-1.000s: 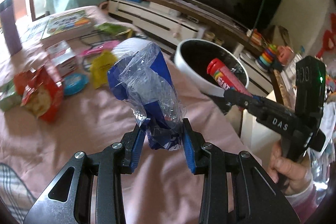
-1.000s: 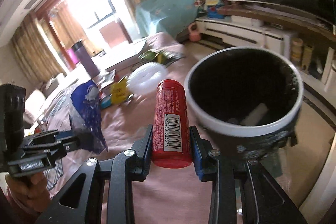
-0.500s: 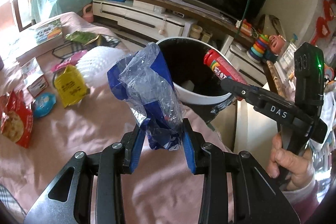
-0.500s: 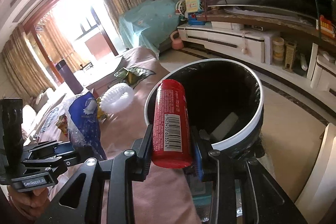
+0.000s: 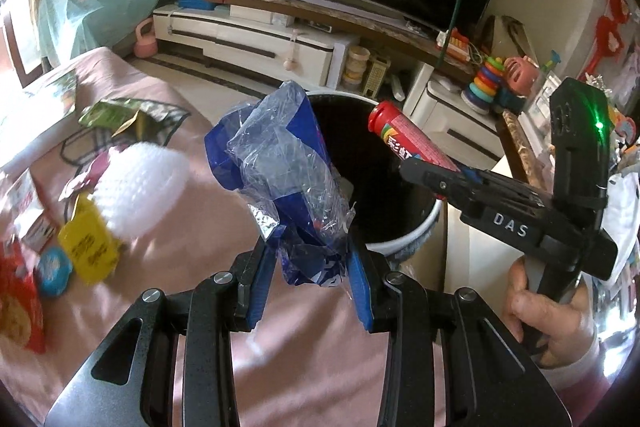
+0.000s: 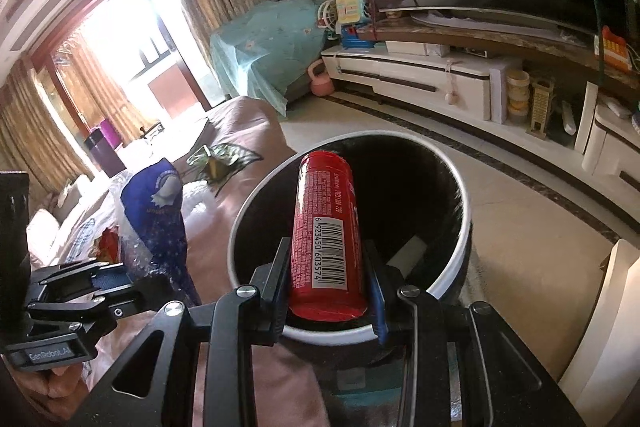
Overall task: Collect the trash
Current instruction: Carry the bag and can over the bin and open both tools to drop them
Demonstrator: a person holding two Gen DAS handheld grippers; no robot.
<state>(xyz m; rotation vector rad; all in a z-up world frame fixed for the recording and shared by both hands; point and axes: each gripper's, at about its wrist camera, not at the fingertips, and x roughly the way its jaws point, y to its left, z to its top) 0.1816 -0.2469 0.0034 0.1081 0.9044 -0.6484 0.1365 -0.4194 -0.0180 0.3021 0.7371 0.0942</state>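
My left gripper is shut on a crumpled blue and clear plastic wrapper, held up at the near rim of the white trash bin. My right gripper is shut on a red cylindrical tube, held over the black-lined mouth of the bin. The tube also shows in the left wrist view, and the wrapper in the right wrist view. A white piece lies inside the bin.
More trash lies on the pink-covered table: a white foam net, a yellow packet, a red snack bag, a small blue lid, a green foil packet. A TV cabinet stands behind.
Both grippers have moved toward the bin with their loads. The red tube has come over the bin's mouth and the wrapper has reached the near rim.
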